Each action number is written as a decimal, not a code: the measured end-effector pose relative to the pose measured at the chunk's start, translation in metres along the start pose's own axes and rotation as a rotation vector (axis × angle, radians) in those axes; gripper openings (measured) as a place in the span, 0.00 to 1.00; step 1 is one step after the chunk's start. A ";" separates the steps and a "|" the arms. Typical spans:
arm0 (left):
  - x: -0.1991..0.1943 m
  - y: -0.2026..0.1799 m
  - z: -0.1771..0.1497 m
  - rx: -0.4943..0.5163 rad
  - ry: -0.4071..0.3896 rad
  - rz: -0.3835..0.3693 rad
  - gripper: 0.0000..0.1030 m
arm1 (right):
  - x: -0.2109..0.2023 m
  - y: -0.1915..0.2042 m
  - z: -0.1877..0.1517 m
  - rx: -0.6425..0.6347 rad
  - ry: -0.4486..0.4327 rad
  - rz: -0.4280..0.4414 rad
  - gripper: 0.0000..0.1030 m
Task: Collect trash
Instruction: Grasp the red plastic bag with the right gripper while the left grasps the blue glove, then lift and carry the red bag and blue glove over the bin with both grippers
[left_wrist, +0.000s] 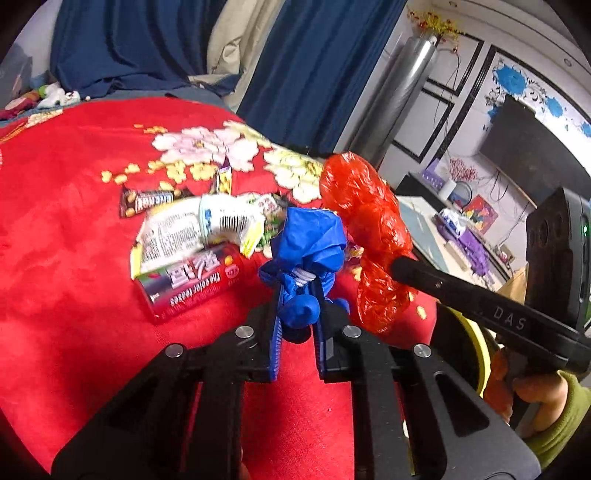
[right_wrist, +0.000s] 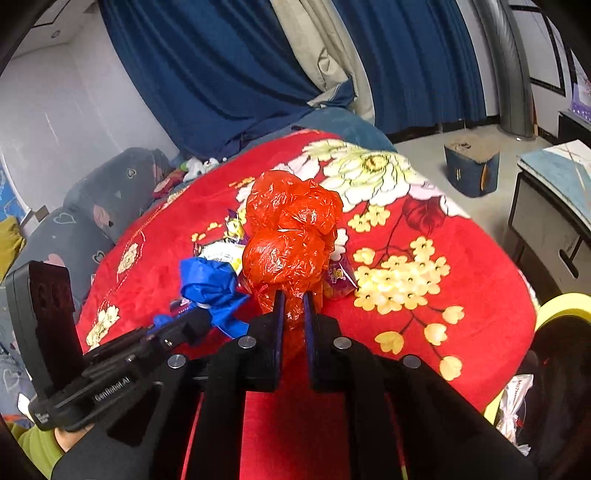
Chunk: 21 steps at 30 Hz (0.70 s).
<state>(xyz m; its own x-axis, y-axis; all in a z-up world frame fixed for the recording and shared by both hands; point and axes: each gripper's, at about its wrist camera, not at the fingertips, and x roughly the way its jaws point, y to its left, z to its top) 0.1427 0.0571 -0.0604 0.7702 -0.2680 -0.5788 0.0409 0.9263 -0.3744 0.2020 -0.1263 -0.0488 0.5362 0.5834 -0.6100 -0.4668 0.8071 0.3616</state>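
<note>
Trash in both tools over the red blanket

Your left tool (left_wrist: 297, 306) is clamped on a blue bag (left_wrist: 308, 240), knotted with a white tie, at centre of the left view. Your right tool (right_wrist: 293, 306) is clamped on a red bag (right_wrist: 291, 236), a crinkled bundle standing up at centre of the right view. In the left view the red bag sits right of the blue bag, nearly touching it; in the right view the blue bag shows left of centre.

Loose trash lies on the blanket (left_wrist: 74, 229), left of centre in the left view: a can (left_wrist: 192, 280) on its side, a white wrapper (left_wrist: 173, 232) just above it, a crushed cup (left_wrist: 229, 221) overlapping the wrapper, a candy bar (left_wrist: 147, 201) at upper left of the pile, and a small yellow wrapper (left_wrist: 224, 179) above it. All lie just beyond the blue bag.
</note>
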 end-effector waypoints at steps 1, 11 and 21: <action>-0.003 0.000 0.001 -0.001 -0.009 -0.004 0.09 | -0.002 0.001 0.001 -0.001 -0.003 0.000 0.10; -0.023 -0.018 0.010 0.021 -0.067 -0.047 0.08 | -0.032 0.009 0.006 -0.033 -0.067 -0.007 0.10; -0.030 -0.043 0.011 0.073 -0.089 -0.092 0.08 | -0.072 -0.006 0.008 -0.025 -0.151 -0.052 0.10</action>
<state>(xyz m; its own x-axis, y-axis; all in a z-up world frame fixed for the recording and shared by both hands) 0.1248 0.0282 -0.0186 0.8145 -0.3313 -0.4764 0.1576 0.9165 -0.3678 0.1717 -0.1727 -0.0019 0.6589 0.5496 -0.5135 -0.4522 0.8350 0.3135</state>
